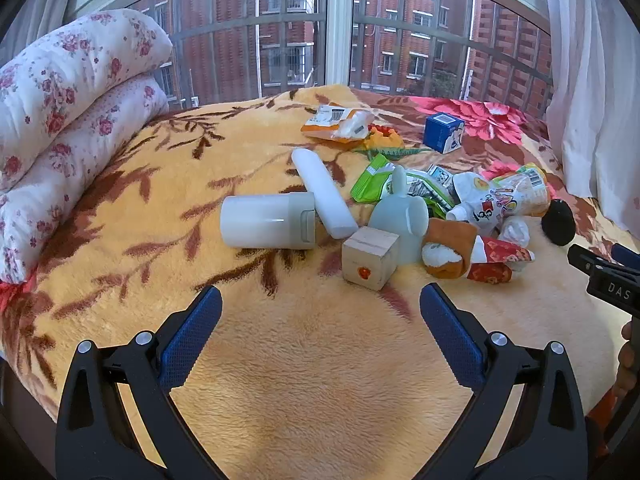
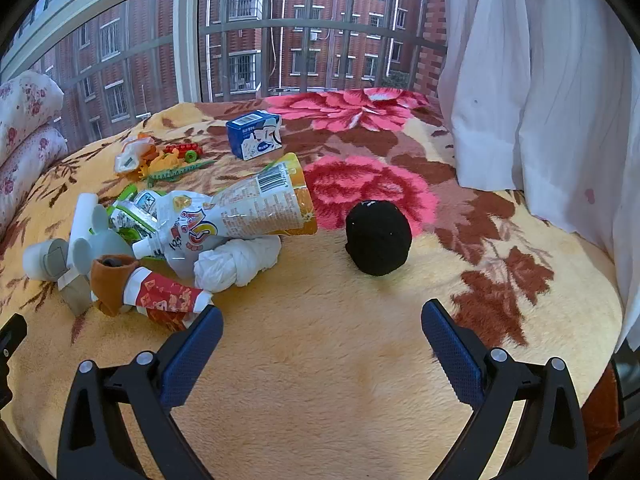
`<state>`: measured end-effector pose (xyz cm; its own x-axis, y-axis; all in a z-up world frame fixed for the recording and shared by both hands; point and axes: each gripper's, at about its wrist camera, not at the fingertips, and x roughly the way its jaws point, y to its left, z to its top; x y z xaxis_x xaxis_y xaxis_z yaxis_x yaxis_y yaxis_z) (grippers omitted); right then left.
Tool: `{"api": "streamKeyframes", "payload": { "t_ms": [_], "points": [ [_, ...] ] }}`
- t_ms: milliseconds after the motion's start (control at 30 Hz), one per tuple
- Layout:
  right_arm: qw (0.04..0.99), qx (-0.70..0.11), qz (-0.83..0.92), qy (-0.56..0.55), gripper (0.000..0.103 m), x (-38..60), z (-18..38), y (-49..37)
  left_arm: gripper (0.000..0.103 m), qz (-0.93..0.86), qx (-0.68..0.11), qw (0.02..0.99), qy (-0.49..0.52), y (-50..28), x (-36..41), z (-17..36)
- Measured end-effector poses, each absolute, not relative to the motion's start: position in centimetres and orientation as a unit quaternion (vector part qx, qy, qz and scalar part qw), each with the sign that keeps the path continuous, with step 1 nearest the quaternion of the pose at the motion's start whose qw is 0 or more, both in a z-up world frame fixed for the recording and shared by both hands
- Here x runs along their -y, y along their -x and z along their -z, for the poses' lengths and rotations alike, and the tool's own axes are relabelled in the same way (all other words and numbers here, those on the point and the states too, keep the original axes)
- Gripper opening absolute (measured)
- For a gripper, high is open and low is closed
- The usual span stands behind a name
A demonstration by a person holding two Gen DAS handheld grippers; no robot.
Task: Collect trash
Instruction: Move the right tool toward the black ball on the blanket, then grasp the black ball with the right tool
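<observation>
Both hand-held grippers hover empty over the bed, the trash heap not yet touched.

Your bed [image 1: 312, 360] carries everything on its plush blanket, so the pieces sit half sunk and tilted. The heap lies mid-bed: the white bottle [image 1: 266, 222] on its side, the big drink pouch [image 2: 240, 208] draped over the knotted white bag [image 2: 236, 260], the red wrapper [image 2: 172, 300] nearest you, the blue carton [image 2: 254, 134] upright, well apart. Your left hand-held gripper [image 1: 320, 300] has its jaws spread wide, aimed at the wooden block [image 1: 370, 258]; your right hand-held gripper [image 2: 322, 316] is equally wide, between wrapper and black ball [image 2: 378, 238], likely readying a first pick.
</observation>
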<state>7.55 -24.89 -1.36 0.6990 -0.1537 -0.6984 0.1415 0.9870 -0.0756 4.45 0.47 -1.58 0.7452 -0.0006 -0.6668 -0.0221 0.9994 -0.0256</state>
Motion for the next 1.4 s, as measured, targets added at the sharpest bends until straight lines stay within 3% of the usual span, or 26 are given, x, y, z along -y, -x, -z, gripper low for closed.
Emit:
{"api": "streamKeyframes", "payload": {
  "t_ms": [1400],
  "points": [
    [0.926, -0.373, 0.055, -0.008, 0.098, 30.8, 1.3, -11.3, 0.097, -0.012, -0.365, 0.930, 0.023, -4.8, -0.9, 2.3]
  ]
}}
